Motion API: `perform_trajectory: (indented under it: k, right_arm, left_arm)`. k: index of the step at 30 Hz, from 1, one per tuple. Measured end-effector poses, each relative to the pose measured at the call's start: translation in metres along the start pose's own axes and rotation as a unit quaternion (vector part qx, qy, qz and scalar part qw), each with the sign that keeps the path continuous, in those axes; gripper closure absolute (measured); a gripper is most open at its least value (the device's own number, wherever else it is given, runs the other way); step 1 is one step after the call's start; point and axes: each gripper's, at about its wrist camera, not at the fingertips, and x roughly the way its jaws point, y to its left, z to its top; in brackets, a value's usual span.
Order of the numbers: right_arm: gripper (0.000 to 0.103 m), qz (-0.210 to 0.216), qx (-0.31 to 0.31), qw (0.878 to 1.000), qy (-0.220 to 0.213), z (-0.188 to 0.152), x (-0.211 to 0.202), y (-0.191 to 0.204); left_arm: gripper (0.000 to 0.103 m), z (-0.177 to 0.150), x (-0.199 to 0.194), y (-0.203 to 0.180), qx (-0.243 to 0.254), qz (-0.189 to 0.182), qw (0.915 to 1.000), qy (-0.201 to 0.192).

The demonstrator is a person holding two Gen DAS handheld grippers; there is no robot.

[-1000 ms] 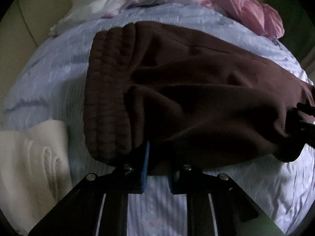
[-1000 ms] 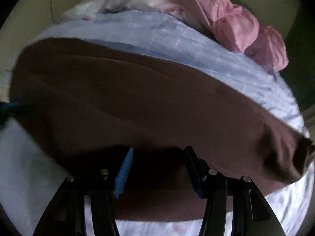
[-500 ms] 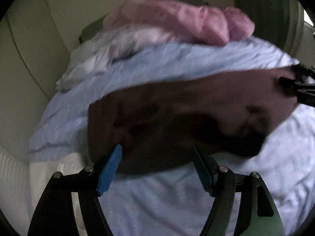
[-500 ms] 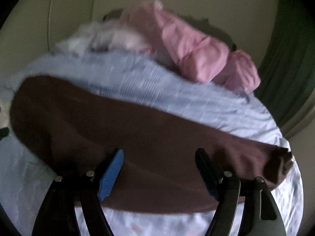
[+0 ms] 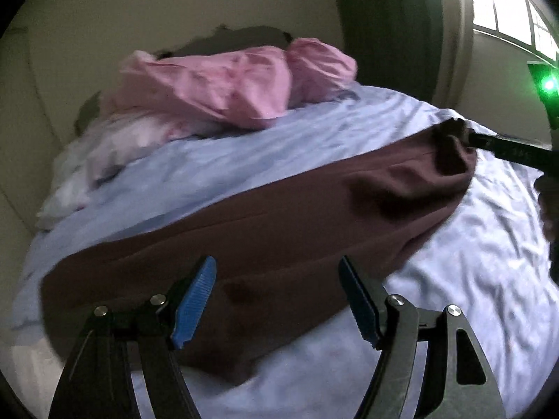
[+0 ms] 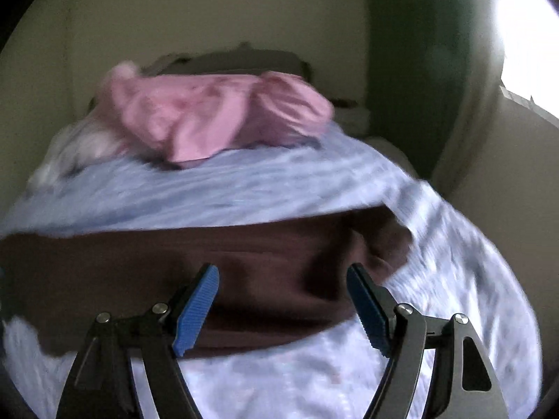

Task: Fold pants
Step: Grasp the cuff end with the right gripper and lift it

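Dark brown pants (image 5: 279, 230) lie folded lengthwise across a pale blue bedsheet (image 5: 471, 262). My left gripper (image 5: 276, 296) is open and empty, raised above the near edge of the pants. My right gripper (image 6: 283, 303) is open and empty too, above the pants (image 6: 244, 265) near their right end. In the left wrist view the right gripper's dark tip (image 5: 499, 146) sits at the far right end of the pants.
A crumpled pink cloth (image 5: 237, 83) and a whitish cloth (image 5: 115, 146) lie at the back of the bed. Beige walls stand behind and to the left. A green curtain (image 6: 419, 70) and a bright window (image 5: 517, 17) are on the right.
My left gripper has opened and let go of the pants. Both grippers have lifted and pulled back, so more of the wall and window shows. The pants now lie flat on the sheet.
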Motion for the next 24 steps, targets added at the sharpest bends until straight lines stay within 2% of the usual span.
perform_trajectory:
  k: [3,6,9,13,17,20,24]
  right_arm:
    - [0.027,0.032,0.071,0.997,0.022,-0.01,0.025,-0.045]
    - [0.027,0.067,0.146,0.987,0.015,-0.025,0.046,-0.081]
    - [0.015,0.088,0.189,0.978,0.014,-0.034,0.067,-0.1]
    - [0.014,0.102,0.212,0.971,0.035,-0.039,0.103,-0.109]
    - [0.014,0.056,0.22,0.972,0.061,-0.043,0.132,-0.122]
    - [0.014,0.052,0.213,0.974,0.061,-0.049,0.145,-0.132]
    - [0.014,0.088,0.247,0.964,0.049,-0.048,0.158,-0.146]
  left_arm:
    - [0.031,0.012,0.021,-0.033,0.002,0.0,1.0,0.003]
    - [0.031,0.018,0.043,-0.052,-0.001,-0.012,0.9999,0.013]
    - [0.031,0.018,0.064,-0.066,-0.007,-0.017,0.9995,0.025]
    - [0.031,0.012,0.095,-0.076,-0.016,-0.016,0.9982,0.055]
    - [0.031,0.008,0.111,-0.089,-0.003,-0.001,0.998,0.063]
    - [0.031,0.008,0.115,-0.103,0.015,0.005,0.9984,0.054]
    - [0.031,0.009,0.124,-0.117,0.016,-0.009,0.9981,0.059]
